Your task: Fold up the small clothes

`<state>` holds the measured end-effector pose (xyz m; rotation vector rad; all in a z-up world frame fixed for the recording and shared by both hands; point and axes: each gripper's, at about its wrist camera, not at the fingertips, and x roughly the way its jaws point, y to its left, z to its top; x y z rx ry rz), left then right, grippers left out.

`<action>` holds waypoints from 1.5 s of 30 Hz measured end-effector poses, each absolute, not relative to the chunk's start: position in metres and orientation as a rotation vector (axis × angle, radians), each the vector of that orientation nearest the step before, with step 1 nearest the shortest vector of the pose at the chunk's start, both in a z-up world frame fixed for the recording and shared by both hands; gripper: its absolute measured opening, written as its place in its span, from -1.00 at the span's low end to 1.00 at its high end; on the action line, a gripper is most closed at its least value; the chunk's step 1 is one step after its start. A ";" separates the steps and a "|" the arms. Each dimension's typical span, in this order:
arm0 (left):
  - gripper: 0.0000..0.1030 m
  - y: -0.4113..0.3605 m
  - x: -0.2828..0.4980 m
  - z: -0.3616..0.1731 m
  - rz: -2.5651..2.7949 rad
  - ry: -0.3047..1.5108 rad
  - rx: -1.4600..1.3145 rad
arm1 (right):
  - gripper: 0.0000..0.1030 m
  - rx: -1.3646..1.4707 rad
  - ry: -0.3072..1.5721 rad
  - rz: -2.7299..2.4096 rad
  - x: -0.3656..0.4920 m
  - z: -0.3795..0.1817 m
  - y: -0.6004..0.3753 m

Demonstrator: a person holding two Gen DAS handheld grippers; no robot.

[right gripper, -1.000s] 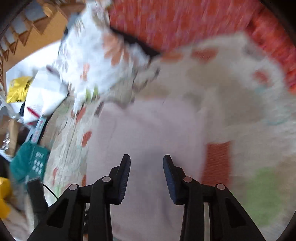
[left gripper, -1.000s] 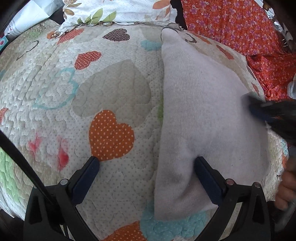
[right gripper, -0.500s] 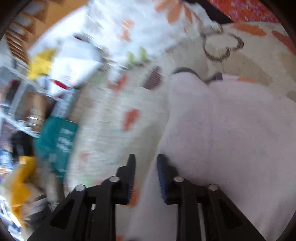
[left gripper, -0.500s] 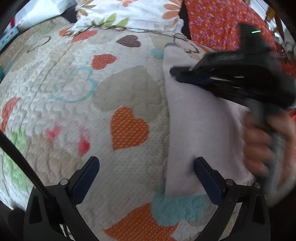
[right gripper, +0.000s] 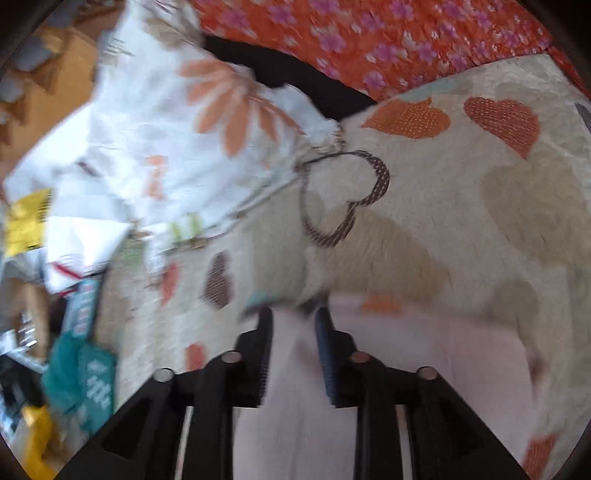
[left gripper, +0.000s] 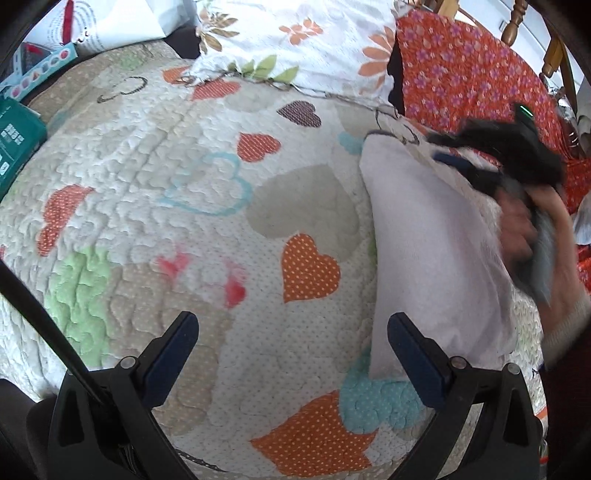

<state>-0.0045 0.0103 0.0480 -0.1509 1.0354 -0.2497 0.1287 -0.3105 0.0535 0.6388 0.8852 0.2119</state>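
Observation:
A pale lilac folded garment (left gripper: pixel 428 243) lies on the heart-patterned quilt (left gripper: pixel 207 206), at the right in the left wrist view. My left gripper (left gripper: pixel 291 354) is open and empty, its right finger (left gripper: pixel 413 362) resting by the garment's near left edge. My right gripper (left gripper: pixel 454 162) shows blurred at the garment's far right part, held by a hand (left gripper: pixel 524 236). In the right wrist view the right gripper (right gripper: pixel 293 347) has narrowly spaced fingers with the lilac garment (right gripper: pixel 424 369) between them, at its far edge. The view is blurred.
A white floral pillow (left gripper: pixel 295 44) and an orange floral cloth (left gripper: pixel 472 81) lie at the far side of the bed. Boxes and packets (left gripper: pixel 18 133) sit off the bed's left edge. A wooden chair (left gripper: pixel 517 22) stands at the far right.
The right gripper has swept across the garment toward its far edge and narrowed its fingers around the fabric. The left gripper has pulled back slightly and stayed open.

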 end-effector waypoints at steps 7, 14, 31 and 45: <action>0.99 0.010 -0.019 0.057 -0.244 1.013 -0.152 | -0.68 0.690 0.921 0.112 0.028 0.015 -0.368; 0.99 -0.025 -0.029 0.071 -0.261 0.937 -0.052 | -0.50 0.553 0.855 0.035 -0.025 0.050 -0.358; 0.99 -0.058 -0.022 0.029 -0.128 0.908 0.326 | -0.15 0.083 0.862 -0.103 -0.094 0.051 -0.312; 0.96 -0.004 -0.063 0.093 0.000 0.638 0.165 | -0.29 0.180 0.901 -0.090 -0.097 0.034 -0.317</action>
